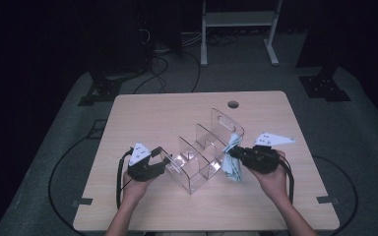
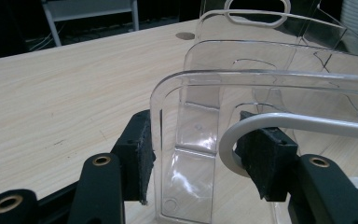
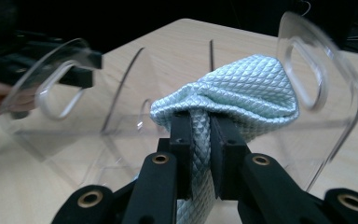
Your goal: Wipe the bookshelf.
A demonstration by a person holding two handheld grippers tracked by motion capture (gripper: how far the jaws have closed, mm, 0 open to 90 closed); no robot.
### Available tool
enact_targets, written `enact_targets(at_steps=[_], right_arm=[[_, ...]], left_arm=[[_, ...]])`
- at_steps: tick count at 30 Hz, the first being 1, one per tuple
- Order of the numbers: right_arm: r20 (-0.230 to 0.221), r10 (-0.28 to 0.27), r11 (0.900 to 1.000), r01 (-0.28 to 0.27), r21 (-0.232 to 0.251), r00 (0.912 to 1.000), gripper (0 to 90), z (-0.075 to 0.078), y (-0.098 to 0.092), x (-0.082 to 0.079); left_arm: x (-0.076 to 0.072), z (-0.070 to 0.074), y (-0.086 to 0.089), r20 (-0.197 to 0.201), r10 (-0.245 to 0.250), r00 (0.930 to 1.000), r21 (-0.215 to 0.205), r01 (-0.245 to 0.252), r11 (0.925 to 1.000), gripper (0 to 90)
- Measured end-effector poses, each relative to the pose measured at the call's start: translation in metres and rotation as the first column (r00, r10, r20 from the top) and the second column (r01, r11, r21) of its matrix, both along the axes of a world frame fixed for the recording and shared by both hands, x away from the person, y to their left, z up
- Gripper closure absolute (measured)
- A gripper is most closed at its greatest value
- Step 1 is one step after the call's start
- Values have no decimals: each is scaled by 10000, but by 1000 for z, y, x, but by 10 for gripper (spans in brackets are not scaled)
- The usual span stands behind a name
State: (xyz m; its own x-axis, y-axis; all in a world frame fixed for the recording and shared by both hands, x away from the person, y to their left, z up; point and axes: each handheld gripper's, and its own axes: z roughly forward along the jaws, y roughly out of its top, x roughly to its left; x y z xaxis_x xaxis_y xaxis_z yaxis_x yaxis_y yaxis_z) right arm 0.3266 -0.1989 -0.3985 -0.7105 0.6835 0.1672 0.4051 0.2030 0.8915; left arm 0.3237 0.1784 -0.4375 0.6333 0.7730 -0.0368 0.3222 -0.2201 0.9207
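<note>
A clear acrylic organizer (image 1: 204, 147) with several upright dividers stands on the wooden table (image 1: 147, 118). My left gripper (image 1: 166, 164) is at its near-left end. In the left gripper view the pads (image 2: 139, 154) clamp the end wall (image 2: 168, 107) between its outer edge and its handle slot. My right gripper (image 1: 234, 153) is shut on a pale mint quilted cloth (image 1: 234, 164), held lifted at the organizer's right side. In the right gripper view the cloth (image 3: 242, 88) bunches over the right gripper (image 3: 200, 123), beside the tall end wall (image 3: 321, 107).
A round cable hole (image 1: 233, 104) sits near the table's far edge. A white metal frame (image 1: 238, 19) stands on the floor behind the table, with cables (image 1: 157, 73) and dark stands around. Bare tabletop lies left of and behind the organizer.
</note>
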Motion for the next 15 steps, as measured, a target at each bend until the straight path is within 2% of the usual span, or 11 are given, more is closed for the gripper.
enact_targets(at_steps=[2, 7, 11, 15], right_arm=[[-63, -20, 9998, 18, -214, 10000, 801, 4, 5, 13], [-403, 66, 9997, -75, -233, 9992, 800, 7, 10, 35], [-650, 78, 10000, -81, -43, 9979, 805, 5, 8, 35], [-651, 114, 9995, -133, -291, 9978, 809, 5, 5, 28]], left_arm=[[0, 0, 0, 13, -5, 10000, 3, 5, 10000, 466], [1, 1, 1, -60, -122, 9999, -21, 122, 9999, 464], [1, 1, 1, -74, -156, 9999, 6, 156, 9999, 462], [1, 2, 1, -81, -129, 9999, 38, 129, 9999, 460]])
